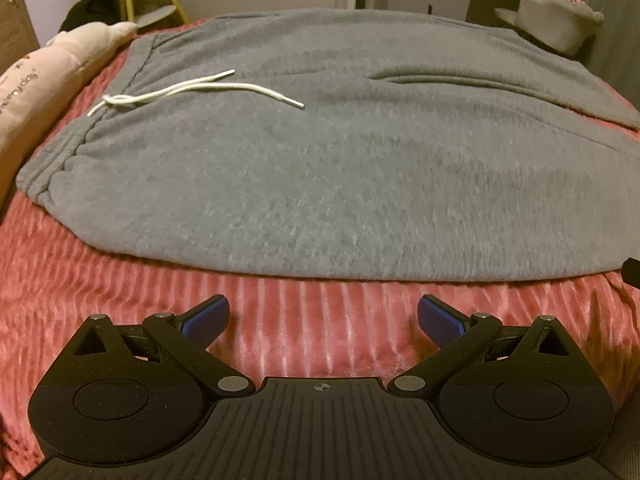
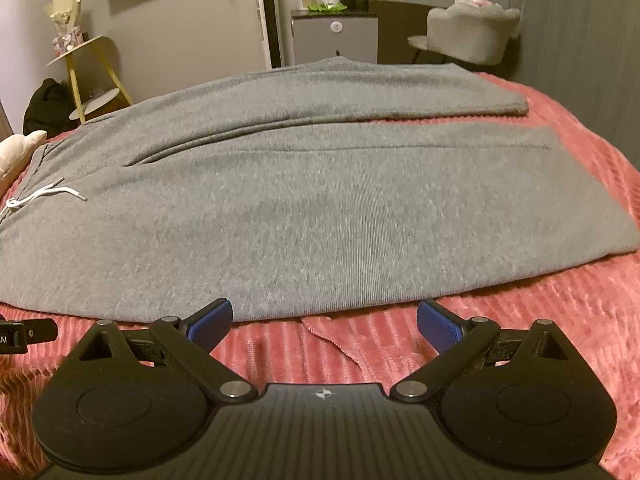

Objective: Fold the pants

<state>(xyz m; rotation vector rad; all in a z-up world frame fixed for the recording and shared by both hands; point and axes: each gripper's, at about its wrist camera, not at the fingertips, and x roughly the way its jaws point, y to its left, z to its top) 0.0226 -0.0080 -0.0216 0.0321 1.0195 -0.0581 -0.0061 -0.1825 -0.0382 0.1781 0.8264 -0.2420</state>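
The room is lit dimly, with a warm yellow tint over both views. No lamp is seen, and no strong glare. Only soft, weak shadows are cast; a faint darker patch is seen on the pants (image 2: 304, 216). The pants (image 1: 320, 184) are smeared by blur in the left view, mostly low down. Grain is spread over both pictures. Straight lines are bent by the fisheye, so the bed (image 1: 304, 320) is bulged, and the corners are darkened to black.
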